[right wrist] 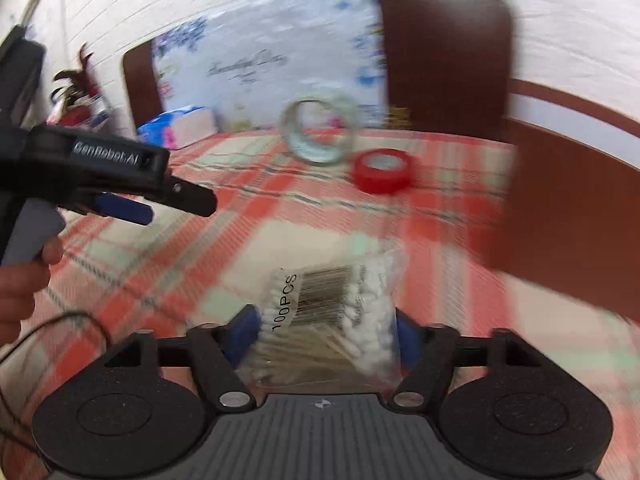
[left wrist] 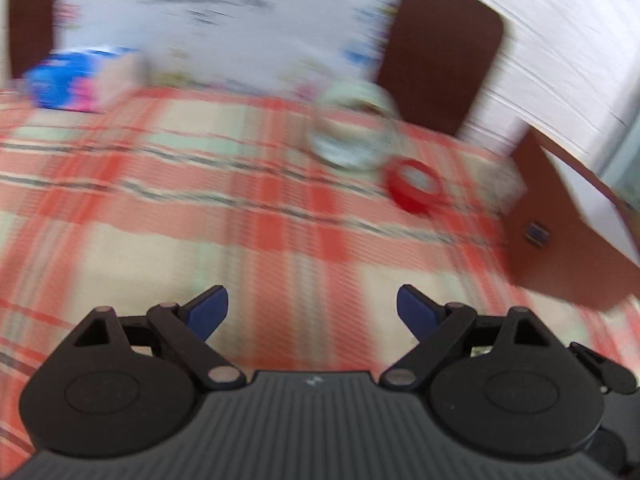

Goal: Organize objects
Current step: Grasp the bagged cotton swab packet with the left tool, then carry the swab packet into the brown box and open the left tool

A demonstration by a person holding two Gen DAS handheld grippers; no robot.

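My right gripper is shut on a clear bag of cotton swabs marked "100PCS", held just above the red plaid tablecloth. The bag fills the gap between the blue pads. My left gripper stands open with nothing between its fingers, over the tablecloth. It also shows at the left of the right wrist view as the left gripper, held by a hand. Farther back a clear glass jar lies beside a round red lid-like object.
A blue and pink tissue pack sits at the far left of the table. Brown chair backs stand behind it and a brown chair at the right edge. A floral sheet hangs behind.
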